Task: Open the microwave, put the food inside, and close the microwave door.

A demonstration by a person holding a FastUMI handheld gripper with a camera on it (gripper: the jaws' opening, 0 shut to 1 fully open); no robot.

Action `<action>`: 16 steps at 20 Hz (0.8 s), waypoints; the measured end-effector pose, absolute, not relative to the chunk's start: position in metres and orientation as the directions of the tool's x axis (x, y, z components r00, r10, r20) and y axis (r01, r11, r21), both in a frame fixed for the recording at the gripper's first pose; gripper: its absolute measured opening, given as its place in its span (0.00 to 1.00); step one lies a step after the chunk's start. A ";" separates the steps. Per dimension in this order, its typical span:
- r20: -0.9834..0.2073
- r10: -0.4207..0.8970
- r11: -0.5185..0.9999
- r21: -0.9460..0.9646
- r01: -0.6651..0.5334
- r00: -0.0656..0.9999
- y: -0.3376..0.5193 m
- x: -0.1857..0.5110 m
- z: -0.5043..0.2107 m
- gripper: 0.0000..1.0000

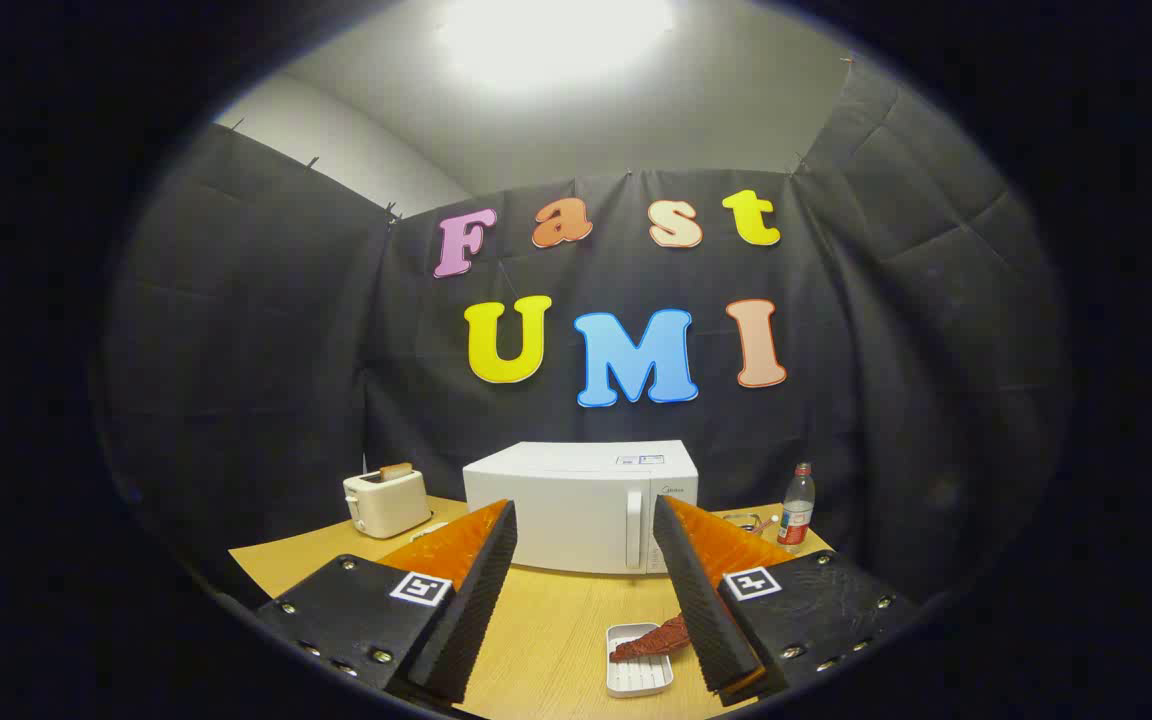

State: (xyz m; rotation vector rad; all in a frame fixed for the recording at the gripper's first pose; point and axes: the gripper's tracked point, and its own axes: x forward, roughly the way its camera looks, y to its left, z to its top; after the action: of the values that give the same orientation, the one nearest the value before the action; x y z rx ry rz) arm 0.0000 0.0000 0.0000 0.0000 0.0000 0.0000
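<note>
Tongs (pixel 584 520) spread wide apart, holding nothing, both fingers reaching forward over a wooden table (pixel 546 640). Fingertips level with the lower front of a white microwave (pixel 581 505), which sits just beyond them and shows in the gap between them. Door of the microwave closed, its long vertical handle (pixel 634 543) just inside the right finger (pixel 701 600). Control panel of the microwave partly hidden behind the right fingertip.

Between the fingers and nearer than the microwave, close against the inner face of the right finger: a small white tray (pixel 638 672) flat on the table, carrying a piece of reddish-brown food (pixel 648 642). Food lying at a slant across the tray's far end, its farther tip running under or behind the right finger; cannot tell whether touching the finger. Tray well apart from the left finger (pixel 471 590), with bare tabletop between.

Beyond the left finger and off to the left of the microwave: a cream toaster (pixel 386 503) standing upright on the table, something tan poking up from its slot. Toaster and microwave apart, a strip of table between them.

Beyond the right finger and to the right of the microwave: a clear plastic bottle (pixel 796 507) with a red cap and a red-and-white label, upright near the table's far edge. Beside the bottle, toward the microwave, some small items too blurred to identify.

Square black-and-white marker tags on the top of each finger's base.
</note>
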 end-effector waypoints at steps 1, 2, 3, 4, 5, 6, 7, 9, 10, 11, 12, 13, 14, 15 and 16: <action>0.000 0.000 1.000 0.000 0.000 1.000 0.001 0.000 0.000 0.84; -0.001 0.002 1.000 0.000 -0.002 1.000 0.001 0.000 0.000 0.84; -0.001 0.003 1.000 0.000 -0.003 1.000 0.002 0.000 0.000 0.84; 0.000 0.001 1.000 -0.002 -0.001 1.000 0.001 0.000 -0.001 0.84; 0.001 -0.003 1.000 -0.005 0.003 1.000 0.000 0.000 0.000 0.84; 0.004 -0.007 1.000 -0.007 0.007 1.000 -0.001 0.000 0.000 0.84; 0.005 -0.008 1.000 -0.009 0.008 1.000 -0.001 -0.001 0.001 0.84; 0.004 -0.005 1.000 -0.007 0.005 1.000 0.000 0.000 0.000 0.84; 0.003 -0.004 1.000 -0.007 0.004 1.000 0.000 0.000 -0.001 0.84; 0.002 -0.004 1.000 -0.007 0.004 1.000 0.000 0.000 -0.001 0.84; 0.001 -0.005 1.000 -0.007 0.005 1.000 0.000 0.000 -0.001 0.84; 0.001 -0.005 1.000 -0.009 0.005 1.000 0.000 0.000 -0.001 0.84; 0.002 -0.006 1.000 -0.012 0.006 1.000 0.000 0.000 -0.002 0.84; 0.001 -0.006 1.000 -0.015 0.006 1.000 0.001 0.001 -0.002 0.84; 0.001 -0.006 1.000 -0.017 0.006 1.000 0.001 0.001 -0.003 0.84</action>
State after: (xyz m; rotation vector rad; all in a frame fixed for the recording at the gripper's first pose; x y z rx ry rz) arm 0.0009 0.0008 -0.0028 -0.0169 -0.0007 -0.0061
